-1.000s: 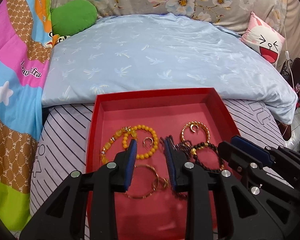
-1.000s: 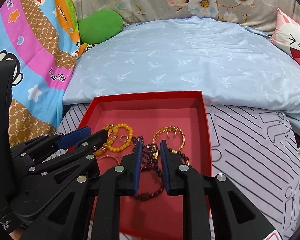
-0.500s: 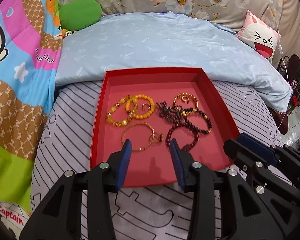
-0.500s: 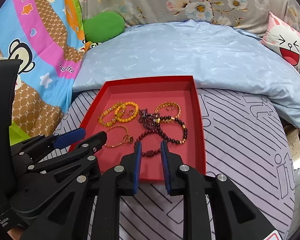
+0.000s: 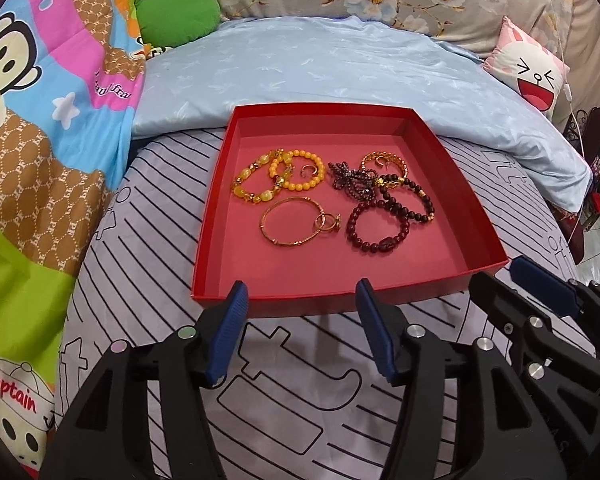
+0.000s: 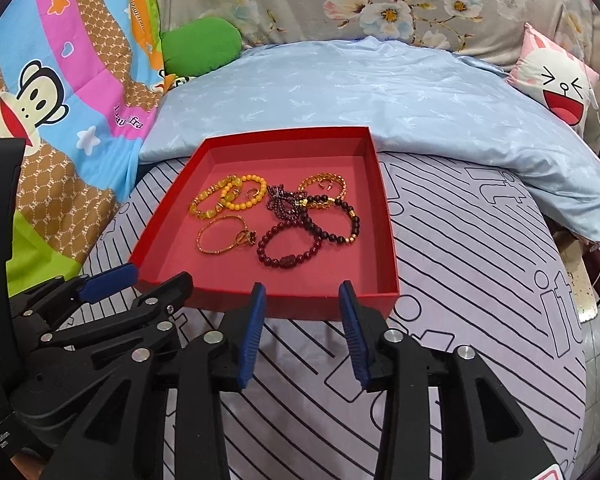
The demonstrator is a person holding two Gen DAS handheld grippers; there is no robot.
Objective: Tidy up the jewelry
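red tray (image 5: 476,208) on striped bedding (image 5: 140,248): yellow bead bracelets (image 5: 278,176), gold bangle (image 5: 290,226) with ring, dark bead bracelets (image 5: 380,228), grouped by colour at mid-tray. left gripper (image 5: 300,308) and right gripper (image 6: 302,306): both just short of the tray's near wall, fingers spreading, nothing between them. step judged: sorting near done or pausing. next move calls for choosing any stray piece, perhaps the tangled dark cluster.
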